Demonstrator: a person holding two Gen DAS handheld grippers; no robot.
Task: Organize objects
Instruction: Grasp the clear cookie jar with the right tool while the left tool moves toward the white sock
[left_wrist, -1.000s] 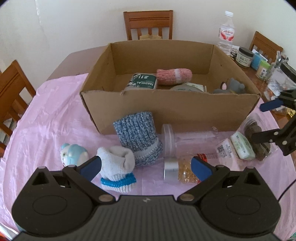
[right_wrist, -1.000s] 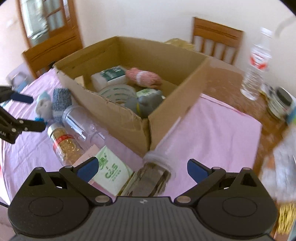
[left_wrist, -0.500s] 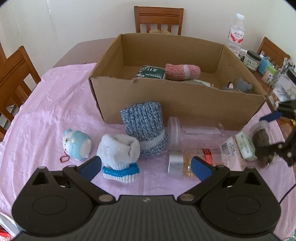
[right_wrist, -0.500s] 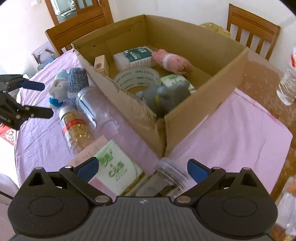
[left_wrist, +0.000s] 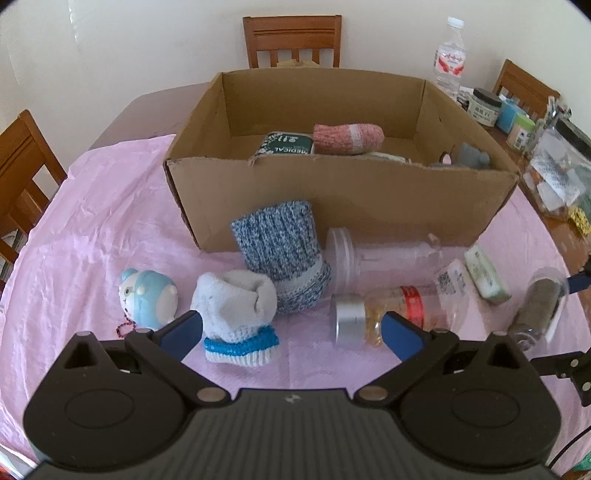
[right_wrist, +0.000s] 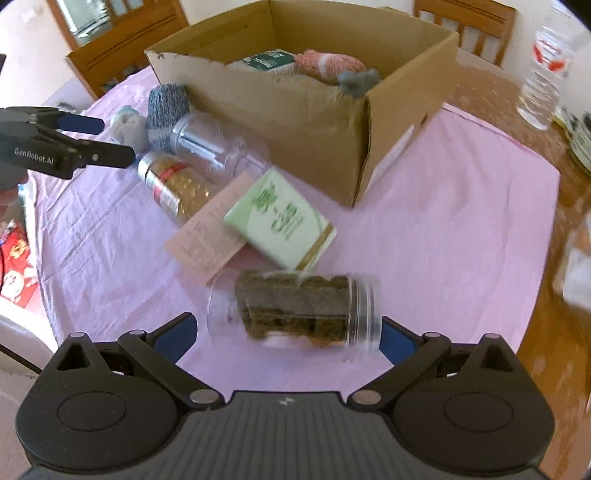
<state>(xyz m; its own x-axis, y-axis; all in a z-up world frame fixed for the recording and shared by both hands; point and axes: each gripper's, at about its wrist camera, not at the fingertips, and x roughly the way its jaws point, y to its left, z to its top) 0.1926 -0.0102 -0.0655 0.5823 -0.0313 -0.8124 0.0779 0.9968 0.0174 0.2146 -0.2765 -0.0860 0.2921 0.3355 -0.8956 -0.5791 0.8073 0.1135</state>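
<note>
Right gripper (right_wrist: 288, 334), jaws spread wide, brackets a lying jar (right_wrist: 295, 308) at lower centre without clear contact; it may roll away when squeezed. Left gripper (left_wrist: 291, 326) open, empty

We see the jar of brown bits (right_wrist: 295, 308) smeared by motion blur at 6 o'clock in the right wrist view, so its contact with the right tool (right_wrist: 286, 334) is unclear; the box wall (left_wrist: 332, 199) hides most items inside, and the bottle (right_wrist: 543, 74) at 2 o'clock is blurred and cropped
</note>
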